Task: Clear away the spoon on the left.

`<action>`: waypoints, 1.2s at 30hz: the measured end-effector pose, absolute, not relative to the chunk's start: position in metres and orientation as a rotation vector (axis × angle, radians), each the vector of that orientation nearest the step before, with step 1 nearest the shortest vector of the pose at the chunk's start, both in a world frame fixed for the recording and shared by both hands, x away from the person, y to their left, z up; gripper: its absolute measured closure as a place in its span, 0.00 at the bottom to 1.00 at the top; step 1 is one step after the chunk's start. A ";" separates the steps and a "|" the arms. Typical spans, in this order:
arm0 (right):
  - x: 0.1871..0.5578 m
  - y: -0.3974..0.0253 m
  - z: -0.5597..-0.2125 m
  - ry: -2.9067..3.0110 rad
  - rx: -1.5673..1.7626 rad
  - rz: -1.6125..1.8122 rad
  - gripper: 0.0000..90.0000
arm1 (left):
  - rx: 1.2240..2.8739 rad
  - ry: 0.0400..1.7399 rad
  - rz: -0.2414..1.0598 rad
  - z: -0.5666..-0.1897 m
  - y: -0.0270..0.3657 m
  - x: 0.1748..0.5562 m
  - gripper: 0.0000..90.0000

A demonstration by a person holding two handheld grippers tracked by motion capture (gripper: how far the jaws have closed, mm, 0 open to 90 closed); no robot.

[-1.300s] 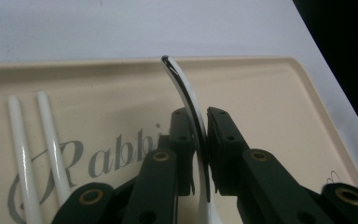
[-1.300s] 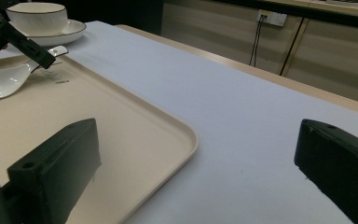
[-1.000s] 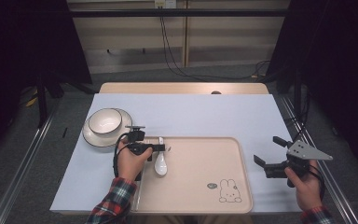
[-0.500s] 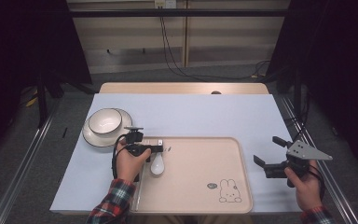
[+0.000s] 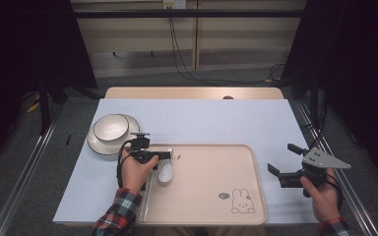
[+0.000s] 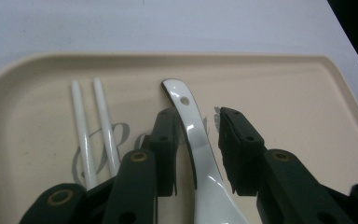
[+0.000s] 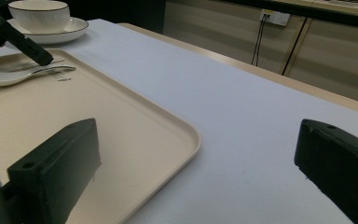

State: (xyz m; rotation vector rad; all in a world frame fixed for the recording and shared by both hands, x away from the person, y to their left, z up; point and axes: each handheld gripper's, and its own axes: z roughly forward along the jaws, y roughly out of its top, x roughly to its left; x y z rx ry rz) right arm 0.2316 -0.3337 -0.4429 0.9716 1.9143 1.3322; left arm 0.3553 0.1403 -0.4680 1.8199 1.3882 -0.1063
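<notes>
From the high view, a person is sitting at a table covered with a pale sheet, holding a gripper in each hand. The left gripper [image 5: 165, 155] is hovering over the near-left corner of a beige tray [image 5: 211, 216], its jaws pointing right, directly above a white ceramic spoon [image 5: 165, 173] that is lying inside the tray. A white bowl [image 5: 110, 127] is sitting on a saucer [image 5: 94, 145] on the sheet, just beyond the left hand. The right gripper [image 5: 285, 164] is resting well apart, off the tray's right edge, with its jaws standing wide and nothing between them. A small rabbit drawing [image 5: 242, 201] is showing on the tray's near-right area. The left gripper view is bringing out what the high view is blurring: the left gripper [image 6: 196, 149] is straddling the spoon's [image 6: 200, 163] handle, one jaw touching or nearly touching its left side and the other standing a little clear on the right, so the jaws are partly apart and not clamping. Two white chopsticks [image 6: 91, 133] are lying side by side just left of the spoon, over curly lettering printed on the tray [image 6: 307, 107]. The right gripper view is looking across the tray [image 7: 135, 126] between its own wide-open jaws [image 7: 198, 163], with the spoon [image 7: 9, 76], the bowl [image 7: 39, 14] and the saucer [image 7: 70, 31] showing far off at the upper left.
</notes>
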 end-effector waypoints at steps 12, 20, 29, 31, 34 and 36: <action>0.231 -0.334 -0.442 1.902 0.977 1.332 0.00 | 1.823 1.360 -0.039 -0.448 0.146 0.358 0.61; 0.232 -0.334 -0.443 1.914 0.971 1.329 0.00 | 1.828 1.335 0.004 -0.435 0.150 0.360 0.50; 0.234 -0.333 -0.444 1.924 0.972 1.332 0.00 | 1.824 1.323 0.027 -0.426 0.153 0.360 0.37; 0.234 -0.333 -0.444 1.923 0.973 1.329 0.00 | 1.826 1.320 0.034 -0.423 0.155 0.361 0.33; 0.234 -0.334 -0.444 1.920 0.972 1.327 0.00 | 1.834 1.309 0.057 -0.419 0.157 0.362 0.28; 0.234 -0.334 -0.444 1.920 0.974 1.326 0.00 | 1.834 1.304 0.060 -0.417 0.158 0.363 0.26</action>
